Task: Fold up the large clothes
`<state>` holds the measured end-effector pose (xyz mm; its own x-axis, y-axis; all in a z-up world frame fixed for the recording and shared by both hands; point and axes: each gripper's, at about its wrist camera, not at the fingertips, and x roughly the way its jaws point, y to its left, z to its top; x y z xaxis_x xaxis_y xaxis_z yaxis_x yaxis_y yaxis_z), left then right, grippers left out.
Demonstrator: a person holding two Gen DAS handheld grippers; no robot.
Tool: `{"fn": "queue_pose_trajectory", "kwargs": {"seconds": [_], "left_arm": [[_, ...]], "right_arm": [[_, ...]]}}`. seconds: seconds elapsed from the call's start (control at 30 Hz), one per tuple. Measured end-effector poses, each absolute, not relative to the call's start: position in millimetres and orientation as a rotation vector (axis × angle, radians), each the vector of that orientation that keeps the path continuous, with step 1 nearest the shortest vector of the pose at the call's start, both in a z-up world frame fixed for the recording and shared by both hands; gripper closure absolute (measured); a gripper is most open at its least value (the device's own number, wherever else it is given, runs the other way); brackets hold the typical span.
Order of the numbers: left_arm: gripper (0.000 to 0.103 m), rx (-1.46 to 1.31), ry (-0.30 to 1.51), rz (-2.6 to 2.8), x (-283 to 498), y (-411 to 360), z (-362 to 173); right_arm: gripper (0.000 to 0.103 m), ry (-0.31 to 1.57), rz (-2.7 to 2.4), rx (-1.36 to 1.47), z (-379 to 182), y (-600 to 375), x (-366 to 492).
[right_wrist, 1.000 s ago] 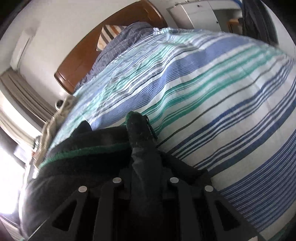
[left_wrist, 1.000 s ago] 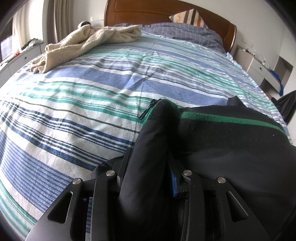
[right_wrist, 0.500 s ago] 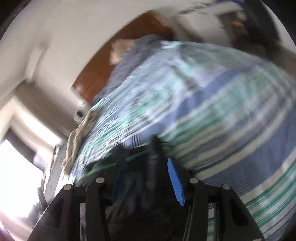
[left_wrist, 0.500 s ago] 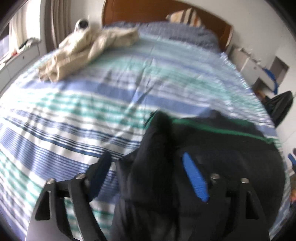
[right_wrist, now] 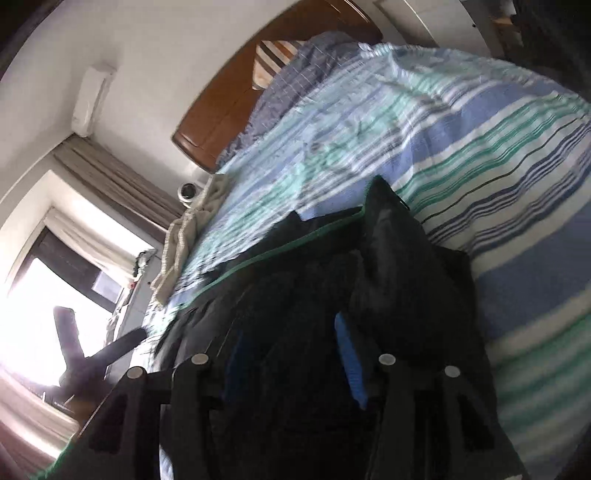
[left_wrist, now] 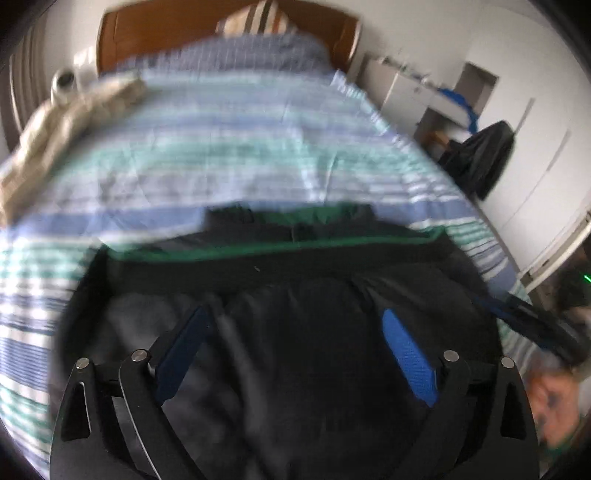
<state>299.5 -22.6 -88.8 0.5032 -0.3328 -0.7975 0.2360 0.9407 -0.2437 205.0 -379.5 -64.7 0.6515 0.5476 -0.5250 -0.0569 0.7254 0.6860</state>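
Note:
A black garment [left_wrist: 295, 295] with a thin green trim [left_wrist: 258, 253] lies folded on the striped bed [left_wrist: 221, 155]. My left gripper [left_wrist: 295, 336] hovers above it. Its jaws are opening wide and the blue pads [left_wrist: 410, 358] touch no cloth. In the right wrist view the same garment [right_wrist: 388, 280] spreads under my right gripper [right_wrist: 291, 354]. That gripper stands partly open, its blue pads [right_wrist: 349, 363] apart with only loose cloth below. One corner of the garment [right_wrist: 380, 195] sticks up toward the headboard.
A beige blanket [left_wrist: 62, 125] lies bunched at the bed's far left, near a small white camera [left_wrist: 64, 81]. A wooden headboard [left_wrist: 147, 33] and pillows [left_wrist: 258, 48] close the far end. White cabinets [left_wrist: 406, 96] and a hanging dark garment [left_wrist: 484, 158] stand on the right.
Both grippers were shut on a ridge of the black garment and have let it go. Both have lifted and drawn back, and the garment now lies flatter on the bed.

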Motion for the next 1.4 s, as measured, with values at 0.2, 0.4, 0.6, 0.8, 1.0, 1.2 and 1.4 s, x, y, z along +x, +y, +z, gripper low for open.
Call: {"fn": "queue_pose_trajectory", "kwargs": {"seconds": [0.2, 0.4, 0.6, 0.8, 1.0, 1.2, 1.4], "left_arm": [[0.003, -0.046, 1.069, -0.288, 320, -40, -142], [0.009, -0.048, 1.088, -0.308, 310, -36, -132], [0.007, 0.041, 1.042, -0.417, 259, -37, -104], [0.001, 0.036, 1.054, -0.397, 265, -37, -140], [0.005, 0.035, 1.072, -0.391, 244, -36, -121], [0.002, 0.028, 1.042, -0.442, 209, -31, -126], [0.001, 0.059, 1.025, -0.414, 217, -37, -143]], "right_arm": [[0.055, 0.734, 0.472, 0.725, -52, -388, 107], [0.055, 0.748, 0.382, 0.732, -63, -386, 33], [0.055, 0.685, 0.407, 0.678, -35, -375, 7], [0.055, 0.677, 0.476, 0.57, -16, -337, 17], [0.055, 0.673, 0.552, 0.537, -8, -309, 17], [0.055, 0.692, 0.596, 0.493, -4, -301, 4], [0.054, 0.692, 0.599, 0.477, -2, -293, 2]]}}
